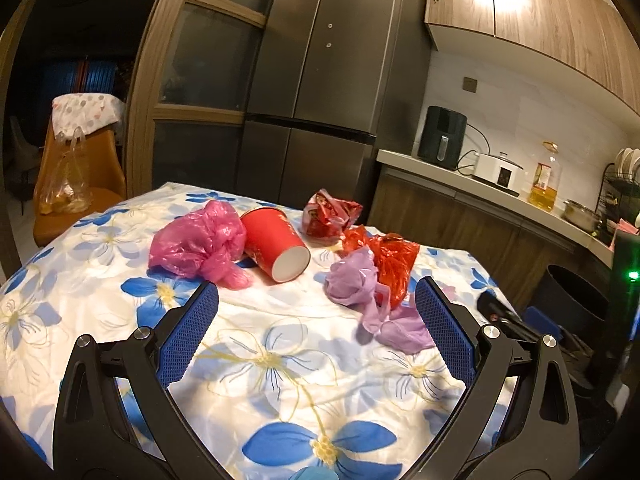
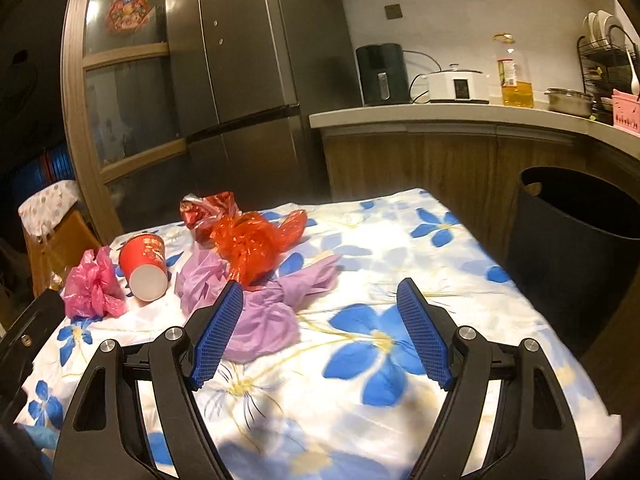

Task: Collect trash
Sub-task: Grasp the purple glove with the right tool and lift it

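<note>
Trash lies on a table under a blue-flowered cloth (image 1: 280, 364): a crumpled pink bag (image 1: 200, 242), a red paper cup (image 1: 276, 246) on its side, a red foil wrapper (image 1: 328, 214), a red plastic bag (image 1: 394, 266) and a lilac bag (image 1: 360, 288). My left gripper (image 1: 316, 304) hovers open over the cloth, short of the pile, holding nothing. In the right wrist view the right gripper (image 2: 320, 300) is open and empty; its left pad sits in front of the lilac bag (image 2: 264, 312), with the red bag (image 2: 252, 246), wrapper (image 2: 206, 210), cup (image 2: 144, 266) and pink bag (image 2: 92, 288) beyond.
A dark waste bin (image 2: 576, 240) stands off the table's right edge, also the bin (image 1: 576, 296) in the left view. Behind are a fridge (image 1: 320, 80), a counter (image 2: 440, 114) with appliances and an oil bottle, and an orange chair (image 1: 76, 196) with a bag at left.
</note>
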Demonstrator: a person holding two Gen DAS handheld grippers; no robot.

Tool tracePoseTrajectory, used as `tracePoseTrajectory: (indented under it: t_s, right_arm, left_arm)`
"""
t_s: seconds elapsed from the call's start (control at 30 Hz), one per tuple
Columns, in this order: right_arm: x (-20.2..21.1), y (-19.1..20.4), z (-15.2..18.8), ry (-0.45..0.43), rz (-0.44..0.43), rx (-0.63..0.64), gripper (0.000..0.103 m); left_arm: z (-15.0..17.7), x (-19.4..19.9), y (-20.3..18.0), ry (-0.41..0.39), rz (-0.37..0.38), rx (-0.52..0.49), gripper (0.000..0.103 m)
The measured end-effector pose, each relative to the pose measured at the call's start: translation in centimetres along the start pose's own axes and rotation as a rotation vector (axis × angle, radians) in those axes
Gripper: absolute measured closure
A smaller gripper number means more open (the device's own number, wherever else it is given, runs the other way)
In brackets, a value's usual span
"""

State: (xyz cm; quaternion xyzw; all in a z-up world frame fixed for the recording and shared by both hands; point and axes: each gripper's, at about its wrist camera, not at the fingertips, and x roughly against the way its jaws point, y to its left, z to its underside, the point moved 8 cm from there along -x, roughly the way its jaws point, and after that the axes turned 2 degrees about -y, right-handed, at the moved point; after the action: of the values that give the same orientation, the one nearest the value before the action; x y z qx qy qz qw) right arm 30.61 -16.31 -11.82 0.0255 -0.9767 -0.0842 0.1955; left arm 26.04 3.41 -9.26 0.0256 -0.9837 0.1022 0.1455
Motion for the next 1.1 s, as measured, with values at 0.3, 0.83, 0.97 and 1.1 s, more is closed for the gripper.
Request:
tracePoseTrajectory:
  t_s: [0.3,0.83,0.97,1.1]
  right_arm:
    - [-4.2,1.0,0.8,0.085,0.021,-0.01,0.038]
    - [-4.0,-0.1,1.2,0.114,-0.007,-0.051,0.092]
    - [-1.4,-1.4,0.1,0.038,0.014,-0.046,0.093]
    - [0.5,-2.4,-0.5,0.003,0.015,-0.042,0.093]
  left_arm:
    - [-0.7,-2.7,-0.3,-0.004,0.01,-0.006,0.006]
    - [-0.3,-5.8,-1.3,0.031,0.013,0.001,0.006]
    - [-0.4,-7.4,-1.9,0.045,0.005,0.018,0.006]
    - [0.2,-9.7,-3.4,0.08,-0.006,-0.011,0.009]
